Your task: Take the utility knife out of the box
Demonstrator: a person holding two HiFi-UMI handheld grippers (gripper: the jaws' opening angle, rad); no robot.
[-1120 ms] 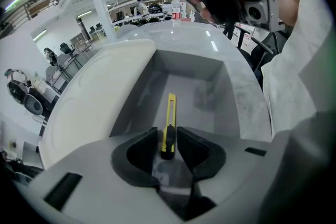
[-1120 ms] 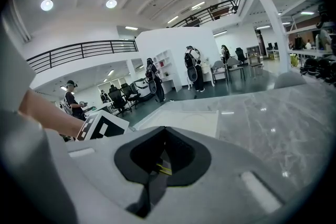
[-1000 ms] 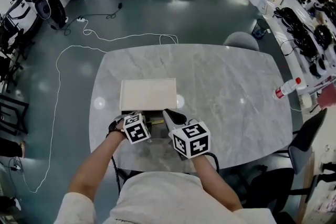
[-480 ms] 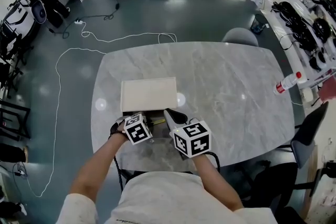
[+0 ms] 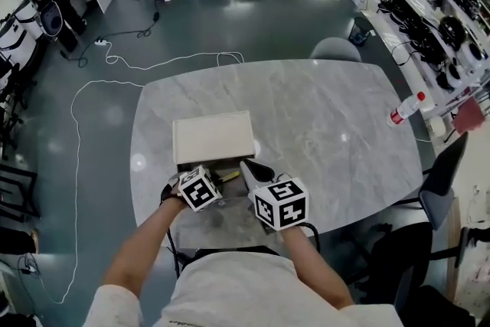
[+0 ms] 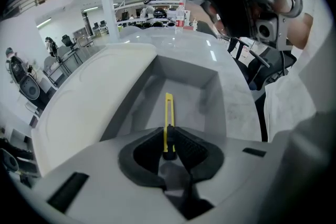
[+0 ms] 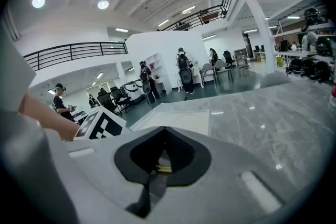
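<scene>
Grey marble table point(image 5: 329, 119) holds the open box point(image 6: 184, 68), my left gripper point(image 6: 169, 136) pinches the yellow utility knife point(image 6: 168, 110) over it, my right gripper point(image 7: 164, 139) is closed and empty, and next I think I lift the knife out.

A grey, marble-patterned tabletop point(image 5: 321, 126) with rounded corners is seen from above, its surface veined in paler streaks and marked by a few bright reflections. A shallow white box point(image 5: 200, 164) is set on it near the front edge, toward the left, and its flat pale lid point(image 5: 213, 138) is laid open behind it. A clear bottle point(image 5: 404, 109) with a red cap is placed at the far right edge, well apart from the box.
</scene>
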